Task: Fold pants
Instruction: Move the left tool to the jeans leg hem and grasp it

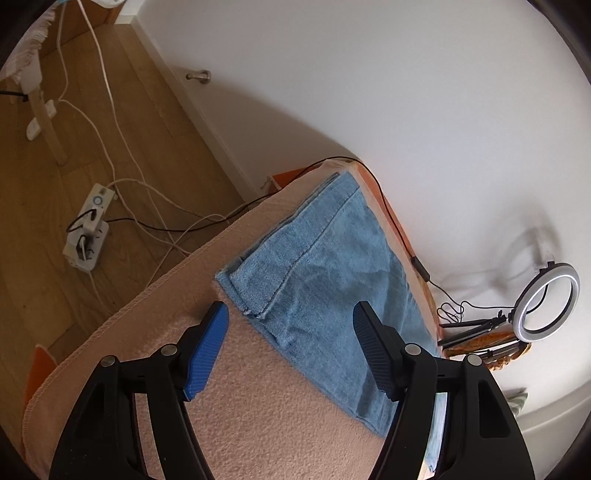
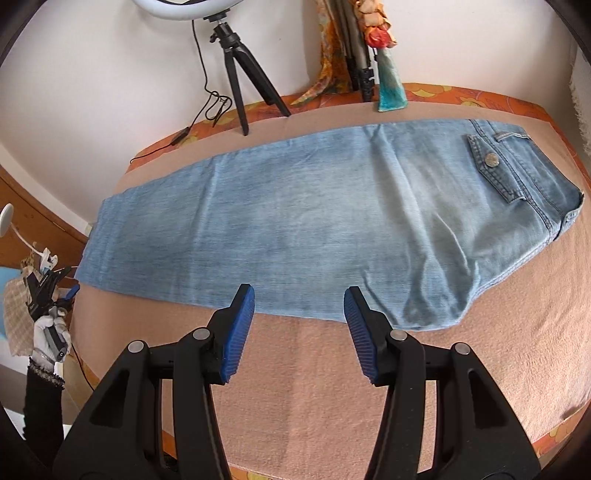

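At the bottom of the right wrist view the right gripper [image 2: 299, 295] stood released, its 2 blue pads [image 2: 238, 332] apart with nothing between them, hanging just short of the near long edge of the pants [image 2: 295, 221]. The left gripper [image 1: 290, 310] was likewise released in its own view, 1 pad over the peach blanket [image 1: 258, 424] and the other over denim, straddling the hem corner [image 1: 255, 314] at frame centre (the same gripper showed small at the left edge of the right wrist view, in a gloved hand [image 2: 48, 328]).

The 1 pair of pants lay flat along the counter, already doubled leg on leg, hems toward the left of the frame and the waist with its 1 buttoned pocket [image 2: 491, 158] at upper right.

The risk, as I judged it: a pinch at the hem could catch only the top layer, since 2 layers were stacked there, and the fold would come up skewed. A pinch set too deep could also drag the blanket along.

Farther back, at the top of the frame, stood 1 tripod [image 2: 240, 74] with 1 ring light [image 2: 173, 7].
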`<state>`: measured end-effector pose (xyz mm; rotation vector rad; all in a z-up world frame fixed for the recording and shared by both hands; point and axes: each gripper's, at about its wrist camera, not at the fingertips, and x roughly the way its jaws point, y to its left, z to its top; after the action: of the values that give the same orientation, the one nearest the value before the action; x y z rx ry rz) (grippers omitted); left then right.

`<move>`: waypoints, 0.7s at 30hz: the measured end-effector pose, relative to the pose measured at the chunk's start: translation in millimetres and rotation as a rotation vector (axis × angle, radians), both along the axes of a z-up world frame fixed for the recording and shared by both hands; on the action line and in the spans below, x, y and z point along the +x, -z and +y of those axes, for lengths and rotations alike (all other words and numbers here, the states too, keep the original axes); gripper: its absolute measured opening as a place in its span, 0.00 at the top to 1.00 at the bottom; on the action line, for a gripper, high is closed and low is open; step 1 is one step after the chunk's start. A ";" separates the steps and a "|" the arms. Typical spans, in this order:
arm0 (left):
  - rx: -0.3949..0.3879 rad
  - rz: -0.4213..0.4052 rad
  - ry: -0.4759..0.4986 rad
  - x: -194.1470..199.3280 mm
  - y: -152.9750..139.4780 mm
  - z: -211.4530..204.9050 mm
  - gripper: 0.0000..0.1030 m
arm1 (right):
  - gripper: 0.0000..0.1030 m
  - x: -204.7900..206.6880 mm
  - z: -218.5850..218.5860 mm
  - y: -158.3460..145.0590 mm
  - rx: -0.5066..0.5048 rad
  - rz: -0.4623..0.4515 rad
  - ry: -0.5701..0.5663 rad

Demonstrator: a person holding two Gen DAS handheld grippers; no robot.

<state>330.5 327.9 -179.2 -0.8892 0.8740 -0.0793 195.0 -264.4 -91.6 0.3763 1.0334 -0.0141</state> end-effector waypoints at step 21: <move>-0.027 -0.065 -0.054 32.9 10.8 -25.5 0.85 | 0.48 45.0 66.0 2.6 0.013 -0.006 -0.142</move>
<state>363.5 302.4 -190.0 -0.9303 0.7892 -0.0735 240.0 -198.4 -94.2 0.3144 1.0531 0.1210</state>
